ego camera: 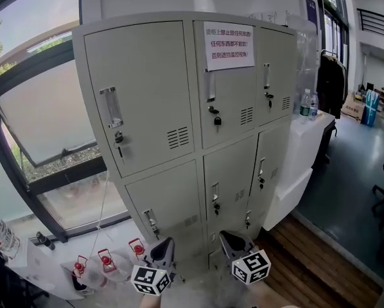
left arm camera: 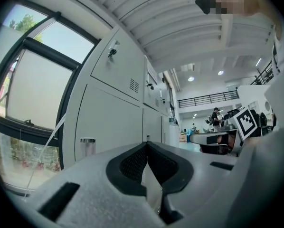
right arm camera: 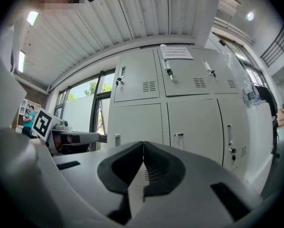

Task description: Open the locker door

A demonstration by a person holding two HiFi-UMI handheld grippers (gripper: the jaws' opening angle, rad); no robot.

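1. Left gripper (ego camera: 164, 244) and right gripper (ego camera: 232, 239) hang at 6 o'clock, jaws pressed together, empty.
2. Locker (ego camera: 140, 95) stands at 12 o'clock, doors closed.
3. Approach step, I judge: next I spread jaws and reach a handle (ego camera: 214, 190).

I see a pale grey locker (ego camera: 147, 76), a white sign (ego camera: 229, 45) with red writing, and, I think, red bottle caps (ego camera: 106, 256).
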